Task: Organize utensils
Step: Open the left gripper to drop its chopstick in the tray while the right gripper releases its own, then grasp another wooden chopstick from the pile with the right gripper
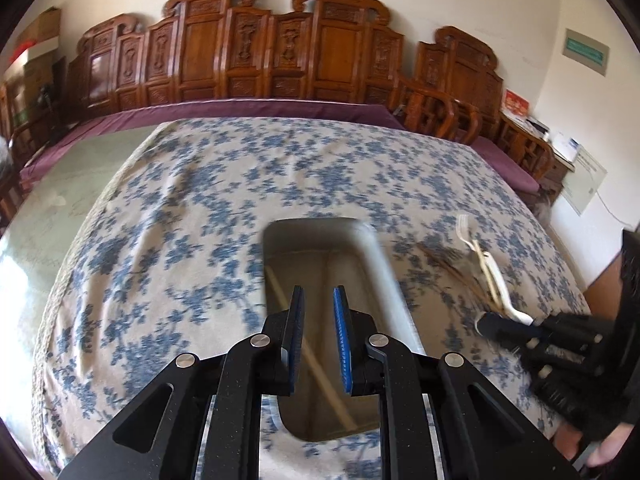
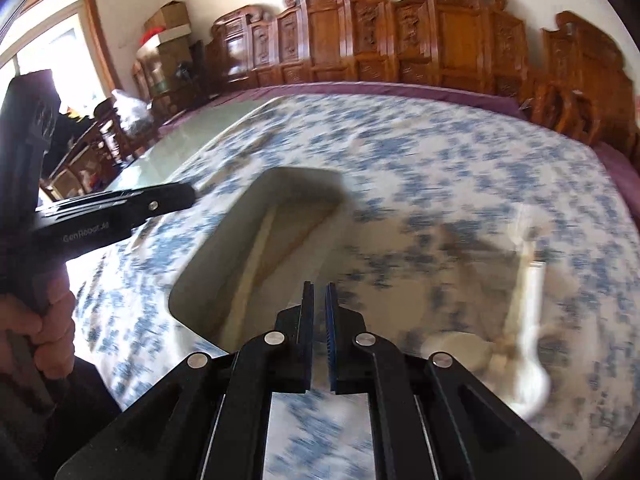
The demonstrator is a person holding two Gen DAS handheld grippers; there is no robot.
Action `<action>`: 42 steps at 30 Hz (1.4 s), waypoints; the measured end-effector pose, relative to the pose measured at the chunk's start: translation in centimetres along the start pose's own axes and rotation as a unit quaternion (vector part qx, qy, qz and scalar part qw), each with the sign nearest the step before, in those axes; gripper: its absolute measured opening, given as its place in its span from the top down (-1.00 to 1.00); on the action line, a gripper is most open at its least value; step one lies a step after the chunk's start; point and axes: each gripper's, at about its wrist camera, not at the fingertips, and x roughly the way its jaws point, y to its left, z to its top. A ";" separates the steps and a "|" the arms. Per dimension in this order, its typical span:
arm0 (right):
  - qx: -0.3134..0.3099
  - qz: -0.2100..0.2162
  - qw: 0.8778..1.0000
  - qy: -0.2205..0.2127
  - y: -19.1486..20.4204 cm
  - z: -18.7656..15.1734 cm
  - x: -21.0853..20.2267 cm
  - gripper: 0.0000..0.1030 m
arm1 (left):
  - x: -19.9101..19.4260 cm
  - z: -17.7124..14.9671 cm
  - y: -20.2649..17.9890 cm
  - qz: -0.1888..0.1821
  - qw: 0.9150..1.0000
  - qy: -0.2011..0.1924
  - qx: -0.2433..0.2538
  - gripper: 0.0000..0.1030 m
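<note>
A pale rectangular tray point(image 1: 372, 248) lies on the blue-flowered tablecloth, with a wooden chopstick point(image 1: 280, 292) inside it. My left gripper point(image 1: 319, 296) is open and empty just above the tray. To the right lie a fork point(image 1: 464, 228), a white spoon point(image 1: 500, 280) and dark chopsticks point(image 1: 452, 268). My right gripper point(image 1: 486, 326) shows in the left view at the near end of that pile. In the blurred right wrist view my right gripper point(image 2: 319, 292) is nearly shut with nothing visible between the pads, over the tray's point(image 2: 256, 200) near right edge. The white spoon point(image 2: 532, 320) lies to its right.
The tablecloth point(image 1: 200, 200) covers a glass-topped table point(image 1: 72, 176). Carved wooden benches point(image 1: 280, 48) with purple cushions run along the far wall. A wooden chair point(image 1: 436, 112) stands at the far right. A small white dish point(image 2: 460, 350) lies near the spoon.
</note>
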 end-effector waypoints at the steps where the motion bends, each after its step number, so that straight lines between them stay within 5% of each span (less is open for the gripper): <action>1: -0.001 -0.017 1.000 -0.003 -1.3 -0.3 -0.9 0.86 | 0.2 -0.1 -0.8 -0.002 1.000 0.001 0.008 0.63; 6: -0.007 -0.064 0.998 0.010 -5.9 -1.7 -2.1 0.64 | 1.0 -0.4 -3.3 -0.014 0.999 0.008 0.027 0.41; 12: -0.009 -0.075 0.996 0.042 -9.3 -3.2 -0.5 0.62 | 2.0 -1.0 -5.5 -0.032 0.999 0.019 0.034 0.21; 26: -0.026 -0.058 0.995 0.081 -10.4 -3.6 4.2 0.62 | 3.6 -2.5 -9.0 -0.043 0.996 0.043 0.071 0.18; 30: -0.027 -0.060 0.995 0.081 -10.3 -3.6 4.1 0.85 | 3.8 -2.6 -9.4 -0.047 0.995 0.045 0.074 0.18; 36: -0.030 -0.050 0.996 0.074 -10.1 -4.0 3.3 0.89 | 3.8 -2.8 -9.9 -0.048 0.995 0.046 0.080 0.18; 42: -0.009 -0.045 0.999 0.022 -10.2 -3.8 -0.4 0.89 | 3.7 -3.0 -10.2 -0.049 0.995 0.043 0.081 0.18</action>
